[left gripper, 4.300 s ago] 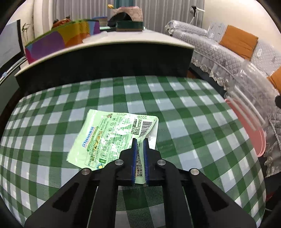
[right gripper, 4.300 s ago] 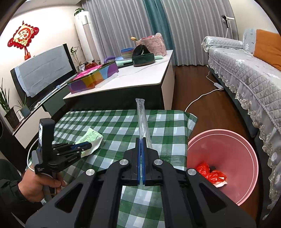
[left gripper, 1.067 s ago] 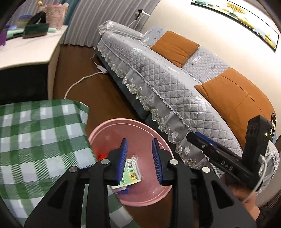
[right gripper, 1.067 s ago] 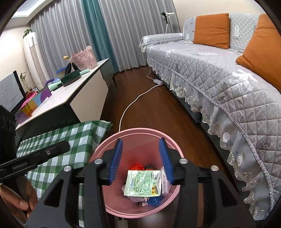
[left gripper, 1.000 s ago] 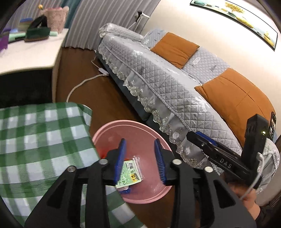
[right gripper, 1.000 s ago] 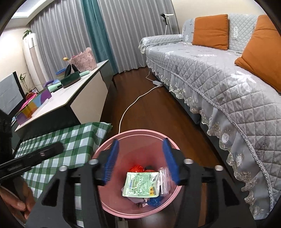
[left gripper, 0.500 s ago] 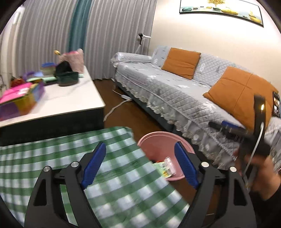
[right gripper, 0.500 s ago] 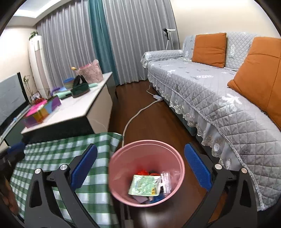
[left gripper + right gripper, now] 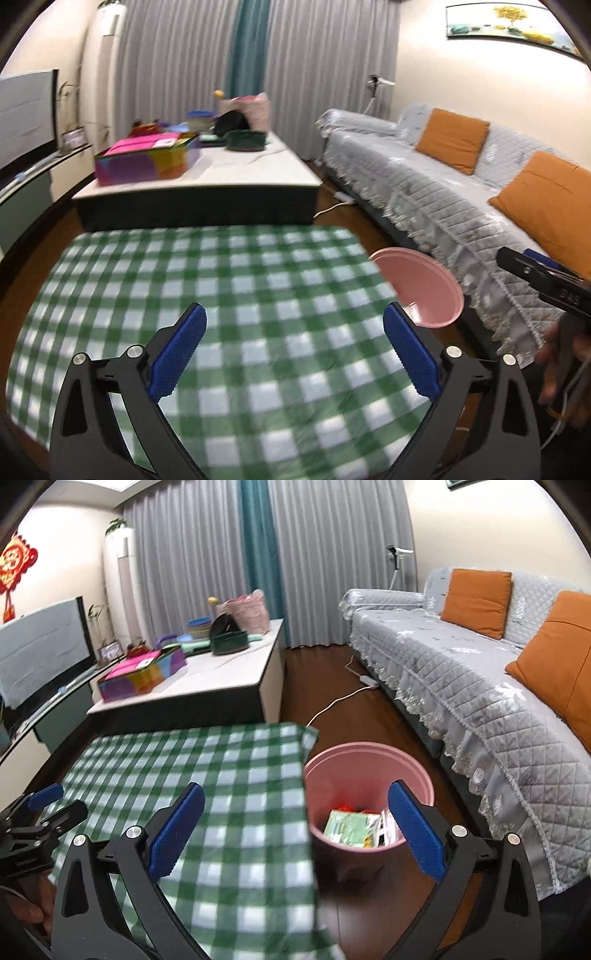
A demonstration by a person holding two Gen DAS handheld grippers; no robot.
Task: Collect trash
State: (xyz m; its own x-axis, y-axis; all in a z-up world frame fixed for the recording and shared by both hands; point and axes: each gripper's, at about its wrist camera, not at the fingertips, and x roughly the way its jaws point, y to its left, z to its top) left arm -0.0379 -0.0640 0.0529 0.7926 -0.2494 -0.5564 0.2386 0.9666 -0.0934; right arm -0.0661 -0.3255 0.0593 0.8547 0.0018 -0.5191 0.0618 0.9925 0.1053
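A pink bin stands on the floor to the right of the green checked table. Inside it lie a green wrapper, a clear wrapper and something red. My right gripper is wide open and empty, held over the table's right edge and the bin. My left gripper is wide open and empty above the table, with the bin to its right. Each gripper shows at the edge of the other's view. No trash shows on the tablecloth.
A white-topped coffee table with a colourful box, bowls and a basket stands beyond the checked table. A grey sofa with orange cushions runs along the right. A white cable lies on the wooden floor. A TV stands at left.
Both grippers let go of their wrappers into the bin, opened wide and pulled back up over the table. The green wrapper now lies in the bin.
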